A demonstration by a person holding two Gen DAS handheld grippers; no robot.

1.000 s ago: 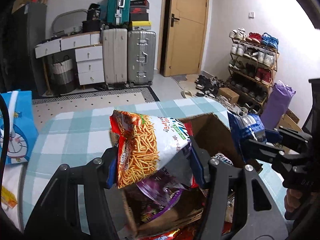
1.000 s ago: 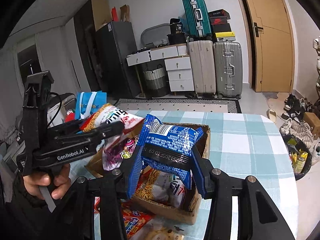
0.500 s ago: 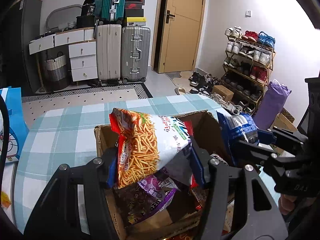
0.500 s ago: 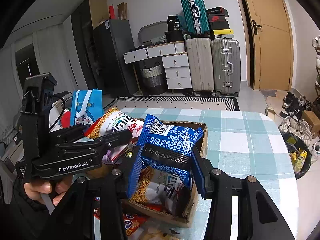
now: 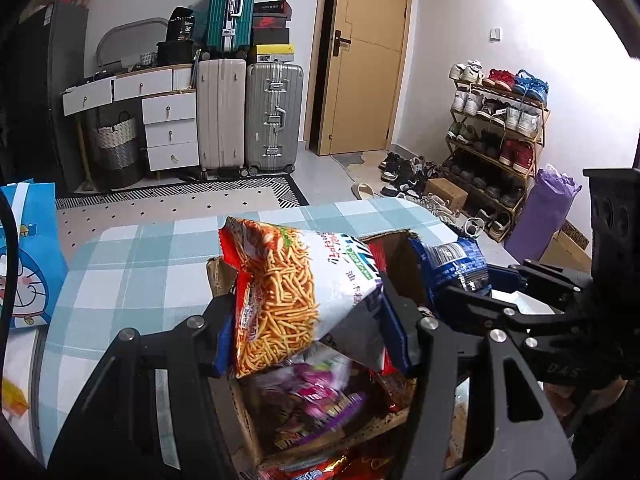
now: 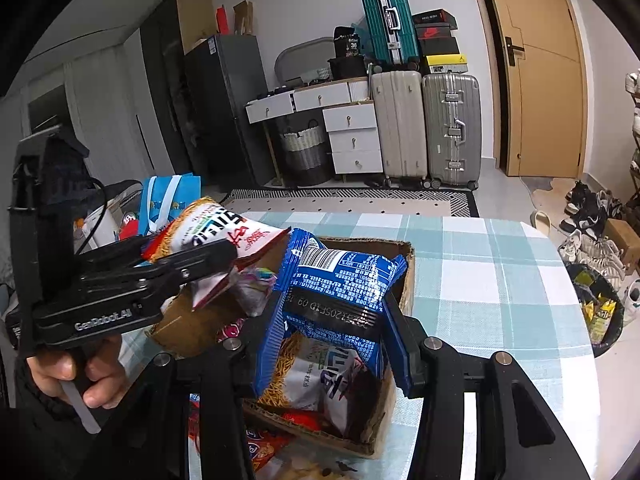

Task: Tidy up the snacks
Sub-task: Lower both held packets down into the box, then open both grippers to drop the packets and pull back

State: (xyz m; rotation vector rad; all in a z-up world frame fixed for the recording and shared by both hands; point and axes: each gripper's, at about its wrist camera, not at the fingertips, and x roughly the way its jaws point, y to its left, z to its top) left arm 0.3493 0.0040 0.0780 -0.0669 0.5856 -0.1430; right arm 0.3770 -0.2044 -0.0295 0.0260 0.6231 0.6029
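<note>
My left gripper [image 5: 308, 334] is shut on a red and white bag of fried sticks [image 5: 296, 288] and holds it over the open cardboard box [image 5: 218, 276]. My right gripper [image 6: 334, 342] is shut on a blue packet [image 6: 340, 280], above the same cardboard box [image 6: 406, 280]. Each gripper shows in the other's view: the right gripper [image 5: 460, 300] with the blue packet [image 5: 452, 260], and the left gripper [image 6: 216, 260] with the bag of fried sticks [image 6: 216, 228]. Inside the box lie a purple packet [image 5: 320, 392] and a white and orange bag [image 6: 320, 376].
The box stands on a table with a teal checked cloth [image 5: 140, 264]. Red packets [image 6: 264, 448] lie in front of the box. A blue cartoon bag [image 5: 28, 256] hangs left of the table and a bin with wrappers [image 6: 596, 312] stands to its right.
Both grippers hover over the box with the same packets in them. The view has shifted only slightly.
</note>
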